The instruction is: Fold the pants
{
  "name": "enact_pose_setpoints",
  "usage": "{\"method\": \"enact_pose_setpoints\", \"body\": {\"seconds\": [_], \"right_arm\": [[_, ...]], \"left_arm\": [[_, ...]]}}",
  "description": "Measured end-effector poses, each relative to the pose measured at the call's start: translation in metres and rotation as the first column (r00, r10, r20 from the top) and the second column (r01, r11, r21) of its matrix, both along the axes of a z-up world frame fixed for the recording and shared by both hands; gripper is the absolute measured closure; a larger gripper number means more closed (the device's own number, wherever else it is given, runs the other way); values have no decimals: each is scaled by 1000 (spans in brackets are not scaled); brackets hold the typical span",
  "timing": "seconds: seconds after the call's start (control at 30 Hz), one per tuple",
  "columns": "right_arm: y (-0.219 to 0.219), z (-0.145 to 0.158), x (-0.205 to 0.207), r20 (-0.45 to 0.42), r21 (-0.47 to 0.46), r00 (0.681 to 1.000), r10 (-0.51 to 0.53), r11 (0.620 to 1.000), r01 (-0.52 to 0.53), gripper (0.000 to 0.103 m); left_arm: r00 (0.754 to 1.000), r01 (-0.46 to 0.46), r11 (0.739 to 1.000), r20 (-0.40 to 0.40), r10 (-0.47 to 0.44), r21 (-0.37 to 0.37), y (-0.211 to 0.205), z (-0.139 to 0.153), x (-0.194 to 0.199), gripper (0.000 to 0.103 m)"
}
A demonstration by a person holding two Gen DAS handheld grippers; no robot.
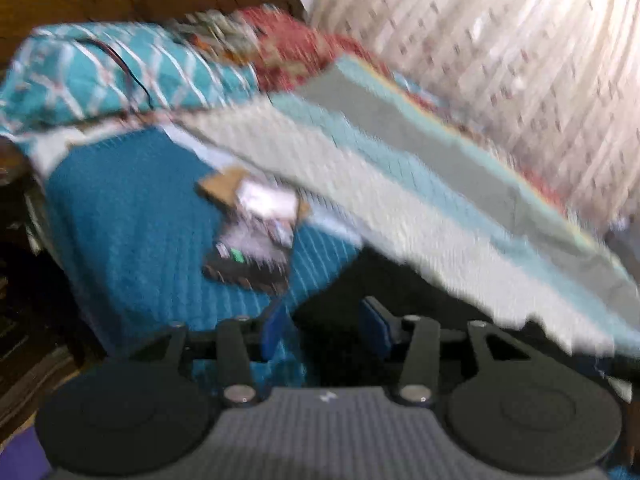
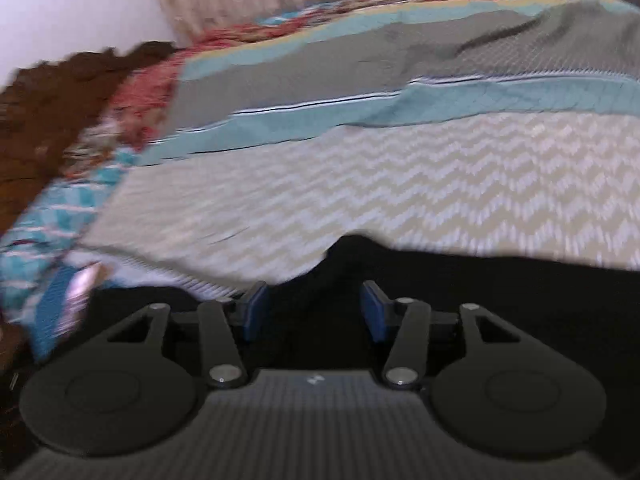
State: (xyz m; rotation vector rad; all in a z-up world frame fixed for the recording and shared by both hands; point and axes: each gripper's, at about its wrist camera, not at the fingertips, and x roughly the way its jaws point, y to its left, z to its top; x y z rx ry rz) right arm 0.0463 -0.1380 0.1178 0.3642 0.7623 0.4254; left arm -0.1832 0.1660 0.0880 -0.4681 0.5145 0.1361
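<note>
The pants are black cloth lying low on the bed. In the left wrist view they (image 1: 352, 280) spread just ahead of my left gripper (image 1: 326, 330), partly under the quilt's edge. That gripper's blue pads (image 1: 276, 332) stand apart over the dark fabric and do not press on it. In the right wrist view the pants (image 2: 500, 292) fill the strip in front of my right gripper (image 2: 315, 312). Its jaws are open too, with black cloth showing in the gap. Both views are blurred by motion.
A striped quilt (image 2: 360, 184) with cream chevron, teal and grey bands covers the bed beyond the pants. A teal blanket (image 1: 132, 220) holds a cardboard piece with papers (image 1: 256, 200) and a dark object (image 1: 244, 268). A patterned pillow (image 1: 100, 68), wooden headboard (image 2: 48, 112) and curtain (image 1: 500, 60) lie behind.
</note>
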Motion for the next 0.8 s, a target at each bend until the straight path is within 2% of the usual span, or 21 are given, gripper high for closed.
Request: {"method": "enact_pose_setpoints", "body": {"seconds": [0.1, 0.2, 0.3, 0.33, 0.4, 0.47, 0.53, 0.6, 0.63, 0.73, 0.8], "right_arm": [[1, -7, -36, -53, 35, 992, 116, 993, -115, 50], [-6, -34, -55, -213, 39, 953, 218, 976, -215, 64], [-13, -36, -92, -187, 89, 953, 237, 970, -224, 64], [-19, -33, -99, -175, 115, 958, 225, 971, -207, 65], [-37, -22, -108, -141, 158, 977, 160, 978, -138, 64], [-73, -18, -119, -106, 209, 994, 18, 978, 4, 64], [-115, -15, -131, -90, 254, 984, -152, 952, 170, 62], [-161, -17, -149, -86, 276, 940, -331, 898, 342, 58], [-178, -22, -158, -90, 280, 907, -411, 864, 419, 53], [-229, -37, -188, -133, 315, 772, -622, 711, 628, 37], [-254, -51, -202, -166, 352, 690, -705, 612, 709, 32]], "left_arm": [[998, 37, 999, 53, -37, 10, -17, 19, 4, 62], [986, 150, 988, 60, -152, 38, -52, 25, 23, 62], [961, 268, 960, 51, -273, 87, -99, 23, 44, 61], [952, 301, 949, 34, -306, 95, -115, 21, 51, 61], [925, 378, 923, 1, -379, 64, -146, 16, 63, 61], [895, 447, 892, -34, -446, 64, -178, 12, 71, 61], [857, 515, 854, -60, -511, 80, -208, 8, 75, 60], [812, 583, 806, -93, -576, 100, -238, 2, 76, 60], [793, 609, 785, -108, -600, 113, -252, -1, 77, 60], [739, 673, 727, -172, -651, 136, -293, -16, 82, 60], [706, 705, 698, -215, -675, 126, -314, -25, 86, 60]]}}
